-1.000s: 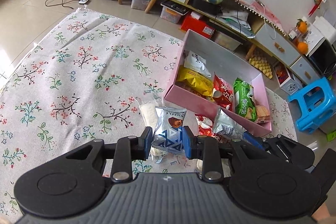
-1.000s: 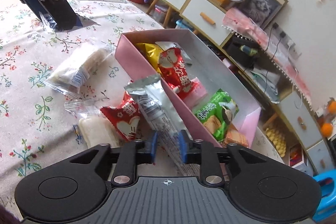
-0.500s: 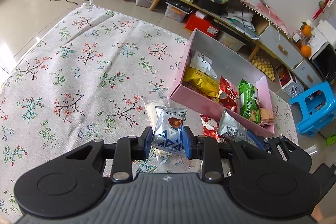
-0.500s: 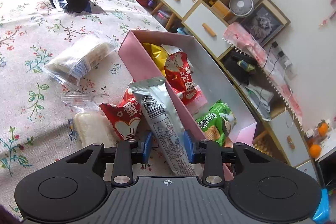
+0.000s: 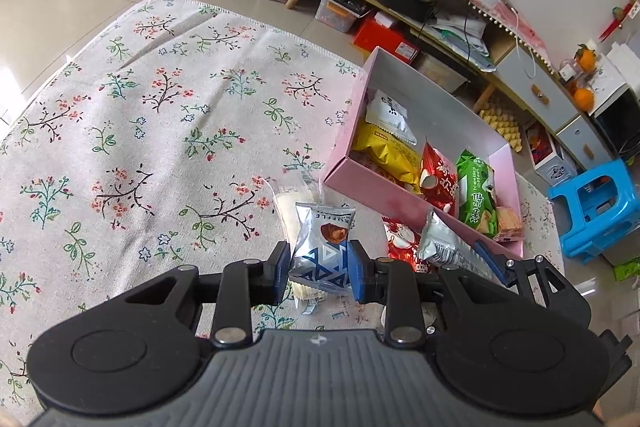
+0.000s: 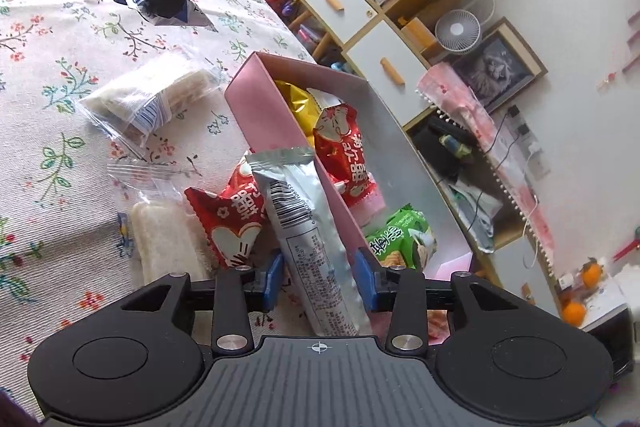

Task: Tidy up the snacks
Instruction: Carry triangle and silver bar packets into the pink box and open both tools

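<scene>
Snacks fill half the box (image 5: 372, 189) ahead; four lie outside. My left gripper (image 5: 319, 270) clamps the truffle pack (image 5: 323, 247); right gripper (image 6: 319, 281) opening, silver bar (image 6: 316, 247) between its jaws.

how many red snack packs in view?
2. One red pack stands inside the pink box; the other red pack lies on the cloth just outside its near wall. More may be buried under other packs.
</scene>
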Demonstrator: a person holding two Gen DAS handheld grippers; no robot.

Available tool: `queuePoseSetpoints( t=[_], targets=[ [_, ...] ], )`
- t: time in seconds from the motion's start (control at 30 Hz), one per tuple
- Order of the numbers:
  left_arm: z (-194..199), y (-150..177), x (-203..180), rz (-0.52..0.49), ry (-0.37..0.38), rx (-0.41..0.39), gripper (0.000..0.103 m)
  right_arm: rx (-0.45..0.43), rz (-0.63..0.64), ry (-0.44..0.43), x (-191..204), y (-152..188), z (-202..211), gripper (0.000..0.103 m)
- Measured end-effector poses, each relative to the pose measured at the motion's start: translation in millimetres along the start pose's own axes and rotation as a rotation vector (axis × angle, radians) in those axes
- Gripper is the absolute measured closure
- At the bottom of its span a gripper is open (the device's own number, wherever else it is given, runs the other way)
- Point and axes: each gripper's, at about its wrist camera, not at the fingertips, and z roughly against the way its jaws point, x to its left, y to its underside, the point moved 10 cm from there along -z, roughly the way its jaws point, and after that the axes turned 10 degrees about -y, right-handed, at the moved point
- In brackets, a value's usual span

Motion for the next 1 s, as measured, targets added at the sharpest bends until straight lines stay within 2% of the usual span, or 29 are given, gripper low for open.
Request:
queuePoseSetpoints(
  t=[0.1, 0.17, 0.47, 0.6, 0.73, 1.0],
  targets=[
    [0.3, -0.4, -1.3, -0.002, 0.005, 0.0, 0.075, 0.003, 0.014, 0.004, 1.6, -2.0, -2.1, 0.065],
    [0.2, -0.2, -1.3, -0.002, 0.004, 0.001, 0.075, 0.01, 0.007, -0.006, 1.6, -2.2, -3.8, 0.071],
    [2.5, 1.2, 2.2, 0.004, -0.001, 0.002, 0.075, -0.016, -0.2, -0.129, -24.0, -3.8, 16.3, 0.076],
    [2.2, 1.0, 3.5, 0.012, 0.004, 0.004, 0.075, -0.046, -0.356, -0.186, -44.3, -1.1, 32.5, 0.076],
    [3.2, -3.3, -0.2, 0.016, 0.014, -0.007, 0.075, -0.113, -0.534, -0.239, -69.4, -2.2, 53.8, 0.077],
    [12.8, -29.4, -23.9, -0.011, 0.088, -0.087, 0.075, -0.253, -0.856, -0.289, -127.1, -1.8, 76.1, 0.077]
  ],
)
